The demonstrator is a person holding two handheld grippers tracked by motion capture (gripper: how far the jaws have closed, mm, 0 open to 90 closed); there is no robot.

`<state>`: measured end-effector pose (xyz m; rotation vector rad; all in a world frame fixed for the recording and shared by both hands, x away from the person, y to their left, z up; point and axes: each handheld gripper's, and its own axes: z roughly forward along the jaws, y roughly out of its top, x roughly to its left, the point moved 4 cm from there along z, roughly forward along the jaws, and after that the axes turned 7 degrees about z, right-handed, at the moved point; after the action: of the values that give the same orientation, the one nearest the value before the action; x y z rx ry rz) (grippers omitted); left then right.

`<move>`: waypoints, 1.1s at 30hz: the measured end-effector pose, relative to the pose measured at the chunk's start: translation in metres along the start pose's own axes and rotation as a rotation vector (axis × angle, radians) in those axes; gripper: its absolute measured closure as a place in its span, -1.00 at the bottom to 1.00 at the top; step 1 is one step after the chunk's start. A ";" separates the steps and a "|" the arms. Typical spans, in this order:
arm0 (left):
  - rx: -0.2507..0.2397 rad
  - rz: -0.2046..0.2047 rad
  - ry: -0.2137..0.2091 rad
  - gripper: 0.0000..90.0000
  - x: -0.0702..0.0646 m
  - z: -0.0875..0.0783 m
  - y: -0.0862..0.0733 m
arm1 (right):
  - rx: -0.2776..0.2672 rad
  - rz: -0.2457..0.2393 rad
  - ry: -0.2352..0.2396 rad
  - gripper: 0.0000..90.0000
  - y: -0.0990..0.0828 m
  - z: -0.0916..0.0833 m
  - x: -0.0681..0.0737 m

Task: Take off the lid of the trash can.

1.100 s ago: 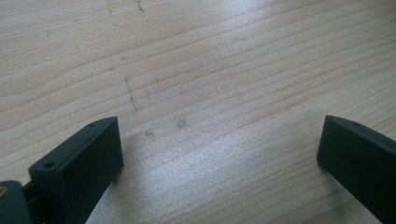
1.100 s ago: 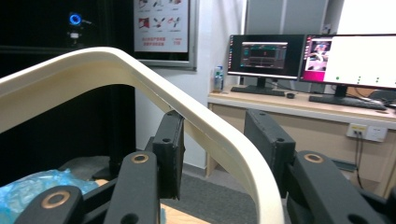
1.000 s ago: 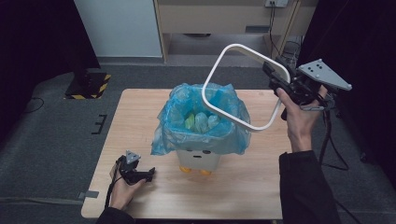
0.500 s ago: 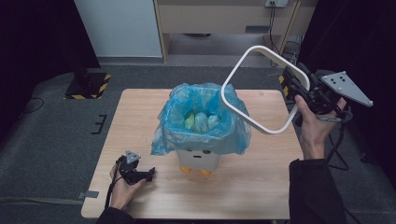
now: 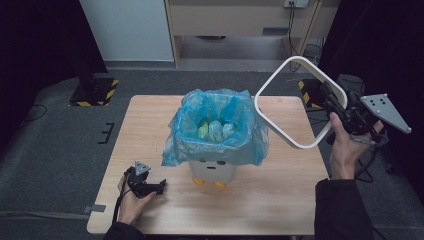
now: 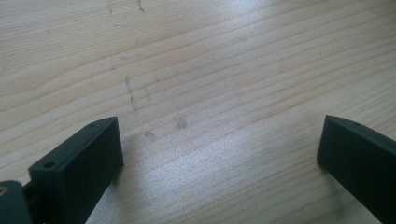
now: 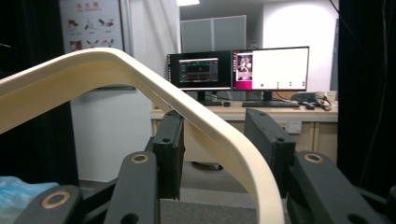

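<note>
Right gripper (image 5: 334,102) holds the white ring (image 5: 299,102) up in the air off the table's right edge, ring tilted, its near side reaching toward the bin (image 5: 215,170). In the right gripper view the ring (image 7: 187,112) runs between the two jaws; the left jaw sits against it, contact at the right jaw is hidden behind the ring. Bin stands mid-table (image 5: 280,195), blue bag (image 5: 220,145) draped over its rim, greenish wads (image 5: 215,130) inside. Bag rim is the closest thing to the ring, slightly apart from it. Left gripper (image 5: 150,186) rests low on the table at front left, well apart from the bin, jaws spread wide over bare wood (image 6: 210,70). Desk with two monitors (image 7: 238,70) behind.
</note>
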<state>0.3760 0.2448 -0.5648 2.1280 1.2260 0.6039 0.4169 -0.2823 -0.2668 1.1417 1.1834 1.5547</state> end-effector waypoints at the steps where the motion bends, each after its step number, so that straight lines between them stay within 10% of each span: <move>1: 0.000 0.000 0.000 -1.00 0.000 0.000 0.000 | -0.002 -0.002 -0.007 0.31 -0.002 -0.001 -0.003; 33: 0.000 0.000 0.000 -1.00 0.000 0.000 0.000 | 0.095 0.000 -0.132 0.31 -0.095 -0.012 -0.047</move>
<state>0.3760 0.2448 -0.5648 2.1286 1.2256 0.6038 0.4244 -0.3119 -0.3686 1.2860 1.1787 1.4130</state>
